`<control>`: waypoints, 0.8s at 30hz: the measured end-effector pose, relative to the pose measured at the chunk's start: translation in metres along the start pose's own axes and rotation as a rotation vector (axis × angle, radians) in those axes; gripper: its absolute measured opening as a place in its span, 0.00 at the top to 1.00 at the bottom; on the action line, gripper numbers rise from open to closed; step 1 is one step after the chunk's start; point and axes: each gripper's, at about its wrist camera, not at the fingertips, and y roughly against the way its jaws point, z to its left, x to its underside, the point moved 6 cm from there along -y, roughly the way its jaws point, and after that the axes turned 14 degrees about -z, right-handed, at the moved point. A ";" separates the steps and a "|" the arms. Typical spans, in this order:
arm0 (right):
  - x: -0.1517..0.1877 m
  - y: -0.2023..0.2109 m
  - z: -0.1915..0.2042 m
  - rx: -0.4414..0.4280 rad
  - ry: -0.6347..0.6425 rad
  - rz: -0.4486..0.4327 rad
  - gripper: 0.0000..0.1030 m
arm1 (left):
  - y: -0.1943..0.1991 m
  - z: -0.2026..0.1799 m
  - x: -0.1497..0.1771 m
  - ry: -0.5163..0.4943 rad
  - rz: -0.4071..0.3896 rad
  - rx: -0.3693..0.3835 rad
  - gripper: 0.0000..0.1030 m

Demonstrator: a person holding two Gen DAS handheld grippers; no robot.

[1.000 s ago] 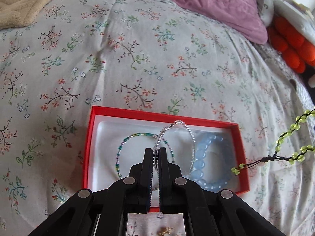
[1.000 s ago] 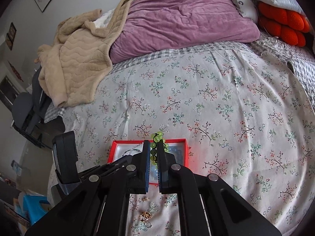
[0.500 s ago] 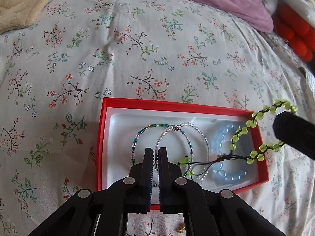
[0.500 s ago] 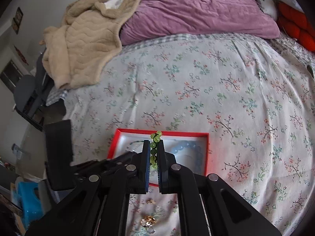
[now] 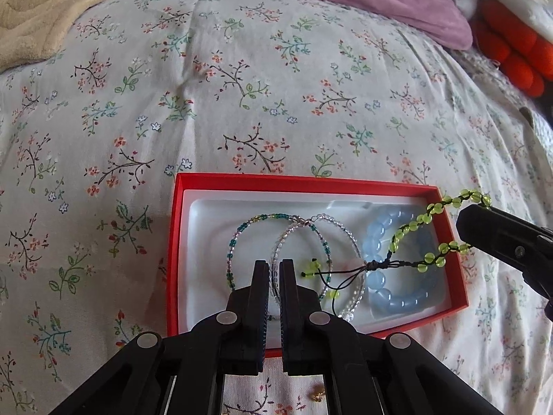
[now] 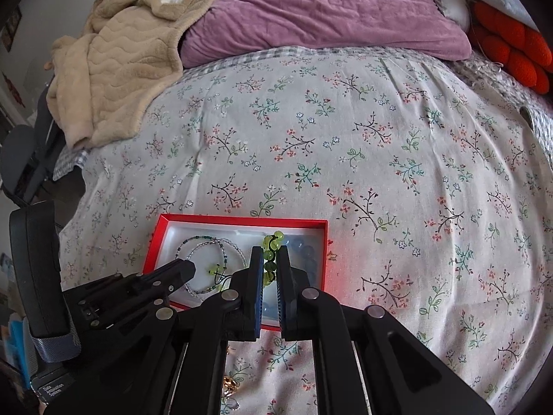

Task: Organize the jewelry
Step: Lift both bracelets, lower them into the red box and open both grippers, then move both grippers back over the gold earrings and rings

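A red box (image 5: 304, 183) with a white liner lies on the floral bedspread. In it are a teal bead bracelet (image 5: 242, 228), a clear bead bracelet (image 5: 345, 231) and a pale blue bead bracelet (image 5: 376, 238). My left gripper (image 5: 274, 269) is shut on the clear bead bracelet over the box. My right gripper (image 6: 269, 259) is shut on a green bead bracelet (image 6: 271, 242) with black cord, which hangs into the box's right end (image 5: 414, 221); its cord ends trail over the other bracelets. The right gripper also shows in the left wrist view (image 5: 501, 238).
Small gold jewelry pieces (image 6: 230, 384) lie on the bedspread in front of the box, one also in the left wrist view (image 5: 316, 392). A beige blanket (image 6: 114, 62), a purple pillow (image 6: 328, 10) and an orange cushion (image 6: 511, 52) lie at the far side of the bed.
My right gripper has carried the green bracelet from beside the box to over its right end and lower into it. The left gripper stays shut on the clear bracelet.
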 end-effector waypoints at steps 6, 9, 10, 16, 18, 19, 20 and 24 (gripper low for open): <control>0.002 0.012 -0.002 0.001 -0.005 0.003 0.60 | 0.015 0.000 0.001 -0.025 -0.009 -0.002 0.71; 0.002 0.020 -0.001 0.001 0.006 -0.005 0.59 | 0.024 0.000 0.003 -0.040 -0.010 0.000 0.68; 0.003 0.023 -0.001 0.004 0.010 -0.009 0.59 | 0.028 0.001 0.004 -0.044 -0.013 -0.002 0.65; 0.010 0.040 -0.007 0.032 0.016 -0.010 0.53 | 0.051 0.008 0.010 -0.057 -0.030 -0.007 0.39; 0.015 0.045 -0.011 0.044 0.013 -0.005 0.49 | 0.059 0.012 0.014 -0.069 -0.039 -0.018 0.32; 0.017 0.048 -0.012 0.047 0.012 -0.002 0.47 | 0.063 0.014 0.016 -0.075 -0.042 -0.024 0.27; 0.020 0.051 -0.014 0.050 0.012 0.000 0.43 | 0.067 0.016 0.018 -0.080 -0.044 -0.033 0.24; 0.030 0.062 -0.018 0.066 0.019 0.005 0.36 | 0.080 0.027 0.028 -0.082 -0.041 -0.071 0.10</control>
